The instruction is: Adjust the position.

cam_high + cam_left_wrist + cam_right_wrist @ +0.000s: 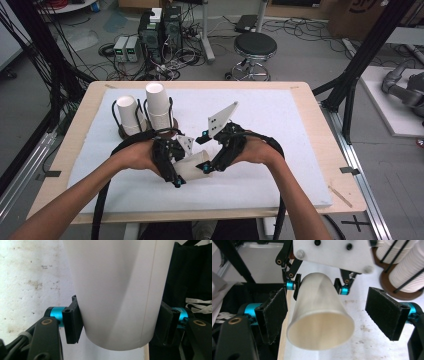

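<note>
Paper cup [192, 166], white, lying near level above the white sheet [280, 150], a little toward the person's side of the middle, between the two hands. Narrow base end clamped in the left gripper [176, 172]: seen in the left gripper view as a broad white wall [117, 292] with a faint seam down it, both black pads pressed flat on its sides, one pad [73, 323] at the left and one [165, 325] at the right, blue fittings behind each. Open rim turned toward the right gripper [212, 165]; in the right gripper view the mouth of the cup [320, 331] faces the camera, round and undented, with the left gripper's pads on the far end. Right gripper's jaws spread wide on either side of that rim, the left pad [273, 313] just beside the cup wall, contact there hard to judge, the other pad [387, 312] well apart from it, so nothing gripped on that side.

Grey three-cornered plate [221, 119] tilted up over the right gripper; smaller pale plate [186, 144] over the left. Black cables trailing back along both forearms toward the bottom edge.

Farther off, at the far left of the sheet, two stacks of white cups [160, 107] mouth-down in black wire holders on brown bases, standing just beside each other. Wooden table [310, 105] under the sheet. Beyond it, a black round stool [255, 47] and computer boxes [160, 30] with tangled cables on the grey floor.
</note>
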Available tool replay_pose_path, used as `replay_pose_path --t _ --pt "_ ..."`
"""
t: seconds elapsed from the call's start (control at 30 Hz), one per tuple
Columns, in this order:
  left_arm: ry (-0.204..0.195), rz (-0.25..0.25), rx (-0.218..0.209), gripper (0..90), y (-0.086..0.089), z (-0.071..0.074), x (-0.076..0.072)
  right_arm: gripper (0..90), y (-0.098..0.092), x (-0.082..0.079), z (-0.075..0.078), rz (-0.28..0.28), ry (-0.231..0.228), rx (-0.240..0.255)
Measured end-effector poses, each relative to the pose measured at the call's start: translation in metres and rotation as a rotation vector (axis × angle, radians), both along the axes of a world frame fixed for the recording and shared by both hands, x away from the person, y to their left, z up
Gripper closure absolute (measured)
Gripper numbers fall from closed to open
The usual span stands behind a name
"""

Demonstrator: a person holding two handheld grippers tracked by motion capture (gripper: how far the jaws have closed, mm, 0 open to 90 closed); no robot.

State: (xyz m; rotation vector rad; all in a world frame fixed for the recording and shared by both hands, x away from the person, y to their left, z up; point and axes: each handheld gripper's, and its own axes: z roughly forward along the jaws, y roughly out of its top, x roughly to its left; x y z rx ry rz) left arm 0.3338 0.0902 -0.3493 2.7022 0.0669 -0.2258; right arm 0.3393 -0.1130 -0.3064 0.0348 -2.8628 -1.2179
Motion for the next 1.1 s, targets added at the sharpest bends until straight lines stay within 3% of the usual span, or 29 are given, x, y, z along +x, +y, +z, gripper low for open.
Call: replay_pose_path --t 0.07,0.23,0.43,0.5,0.63,0.77,0.9,1.1 --pt "-0.019 -0.003 0.000 34.6 0.003 0.000 0.000 18.8 -0.005 0.001 0.002 -0.013 -0.002 0.017" --pt "-0.006 0.009 -0.039 34.6 0.011 0.007 0.000 18.8 -0.019 0.002 0.006 -0.048 -0.011 0.049" --pt "-0.019 0.016 -0.056 34.6 0.016 0.009 0.001 18.8 -0.027 0.002 0.008 -0.068 -0.018 0.069" --pt "-0.025 0.031 -0.078 34.6 0.017 0.010 0.000 18.8 -0.030 0.002 0.008 -0.074 -0.019 0.084" --pt "-0.013 0.068 -0.184 34.6 0.023 0.011 0.002 18.8 -0.038 0.002 0.005 -0.094 -0.019 0.120" --pt "-0.013 0.079 -0.225 34.6 0.027 0.008 0.002 18.8 -0.043 0.003 0.002 -0.109 -0.013 0.133" --pt "-0.015 0.092 -0.307 34.6 0.031 0.003 0.001 18.8 -0.048 0.003 -0.003 -0.127 -0.007 0.159" --pt "-0.040 0.121 -0.396 34.6 0.036 -0.003 0.000 18.8 -0.057 0.002 -0.013 -0.143 0.005 0.217"
